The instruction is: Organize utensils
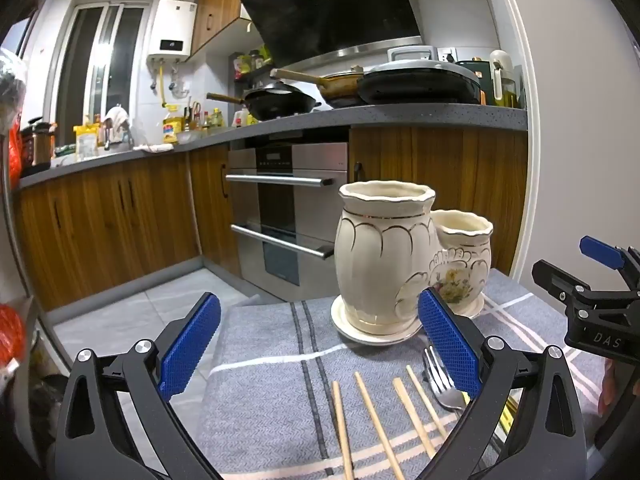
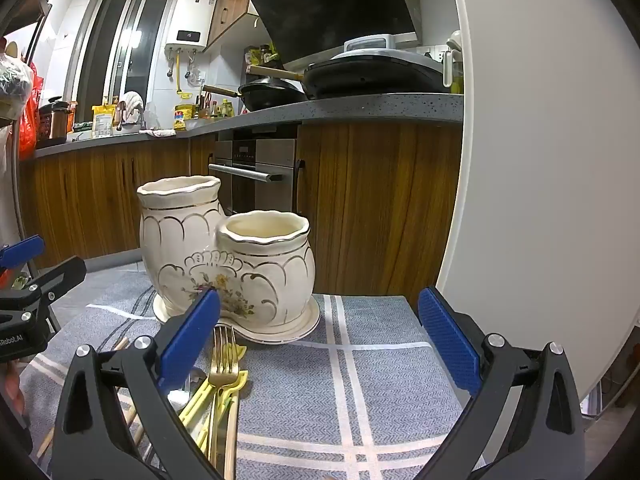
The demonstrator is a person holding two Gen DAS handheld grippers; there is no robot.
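A cream ceramic double utensil holder (image 1: 384, 264) stands on a grey striped cloth (image 1: 264, 396); it also shows in the right wrist view (image 2: 232, 264), with a tall pot and a shorter pot, both empty as far as I can see. Several wooden chopsticks (image 1: 372, 420) and a silver fork (image 1: 440, 380) lie on the cloth before it. In the right wrist view a gold fork (image 2: 224, 364) lies on yellow utensils (image 2: 230, 390). My left gripper (image 1: 320, 336) is open and empty above the chopsticks. My right gripper (image 2: 320, 336) is open and empty, to the right of the forks.
The cloth's far edge drops to a tiled floor (image 1: 132, 312). Behind are wooden cabinets (image 1: 104, 224), an oven (image 1: 288, 208) and a counter with pans (image 1: 400, 116). A white curved panel (image 2: 552, 160) stands at the right. The right gripper's body (image 1: 600, 304) shows in the left view.
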